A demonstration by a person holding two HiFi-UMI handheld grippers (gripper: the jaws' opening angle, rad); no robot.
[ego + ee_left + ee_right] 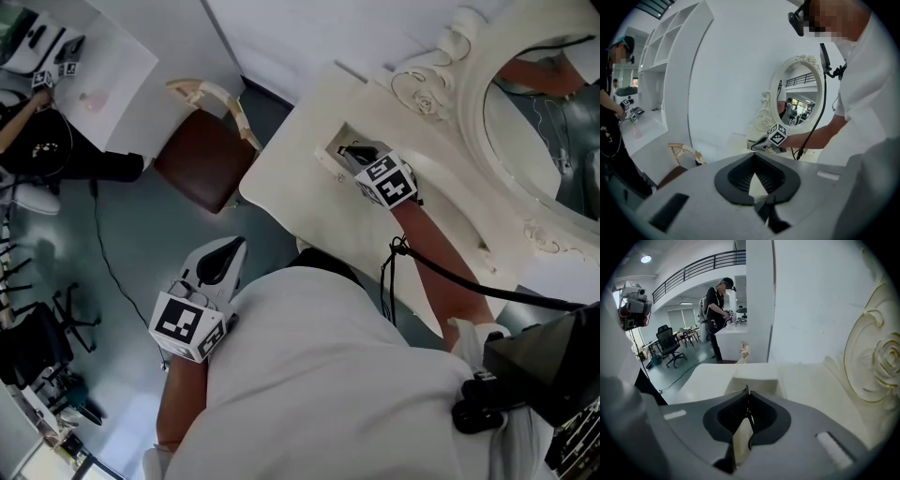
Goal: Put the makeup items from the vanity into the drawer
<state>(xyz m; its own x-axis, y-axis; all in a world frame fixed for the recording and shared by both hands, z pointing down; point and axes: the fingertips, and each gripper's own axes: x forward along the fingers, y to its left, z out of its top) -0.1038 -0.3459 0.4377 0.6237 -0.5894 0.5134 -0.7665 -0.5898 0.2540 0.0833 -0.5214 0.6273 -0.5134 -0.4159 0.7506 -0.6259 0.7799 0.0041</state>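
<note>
Right tongs [353, 151] pinched shut and empty at the shallow rectangular recess [339, 141] in the cream carved-wood vanity top [300, 202]; no makeup items visible in any view

Left tongs [225, 255] closed on nothing too, hanging off the vanity's near edge, well apart from the recess. Expect small, light, slick hard-shelled pieces: pinch across the mid-body, gently. Recess rim straight ahead of the right tips, probably the drawer's opening; carved cream oval mirror frame [441, 66] close on their right; bare tabletop to their left for swinging
</note>
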